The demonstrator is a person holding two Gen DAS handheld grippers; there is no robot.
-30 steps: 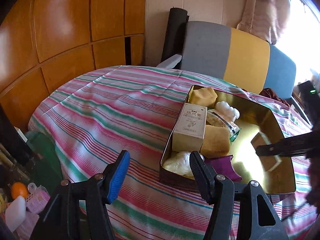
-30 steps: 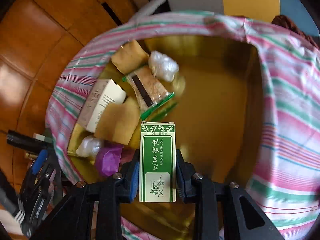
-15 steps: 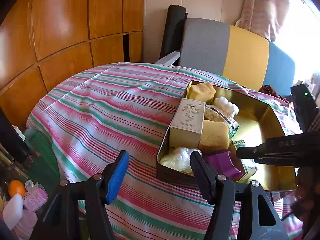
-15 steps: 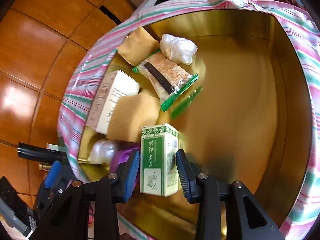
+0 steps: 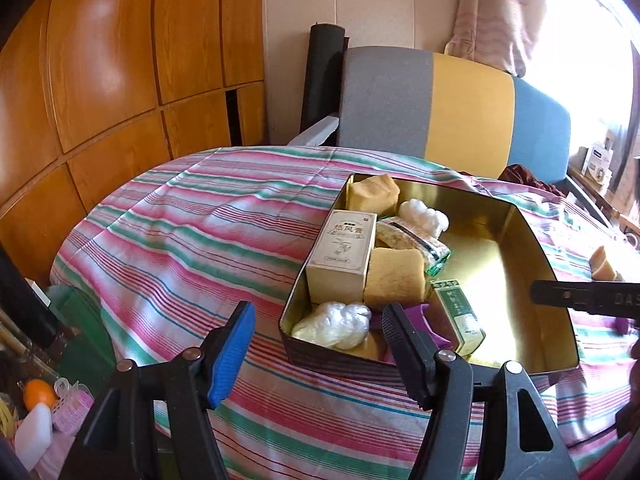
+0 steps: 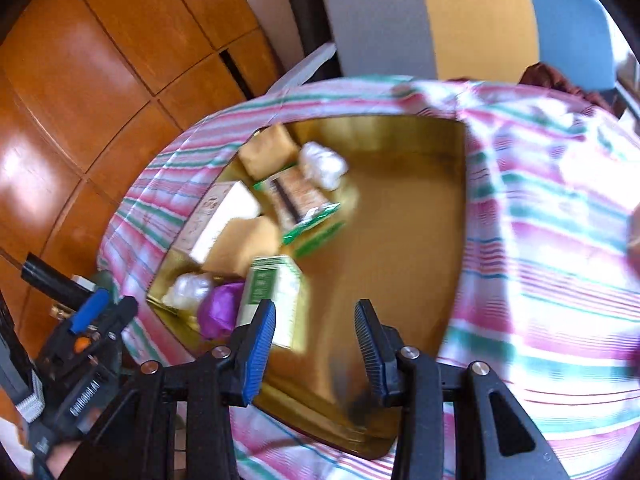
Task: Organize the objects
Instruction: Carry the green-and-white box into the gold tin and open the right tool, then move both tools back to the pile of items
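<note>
The green box (image 5: 458, 314) lies in the gold tin (image 5: 524, 240), at its near end beside the purple wrapper (image 6: 220, 312), with the tan sponge (image 5: 394, 278) and the beige carton (image 5: 344, 254) just beyond. The tin sits on the striped tabletop (image 5: 180, 232).

The right tool (image 6: 316, 344) hangs above the tin with its jaws opening and nothing between them; the green box is below and to the left of its blue pad. The left tool (image 5: 316, 344) is also spreading, empty, near the tin's front corner.

The green box looks like thin card around a small bottle (light, stiff enough, but easy to dent), so it is best taken across its narrow sides near the middle. The white plastic bundles (image 5: 338, 322) are soft and slippery and would squash. One more tan piece (image 5: 602, 266) lies on the tabletop beyond the tin's far side, not yet put away.
</note>
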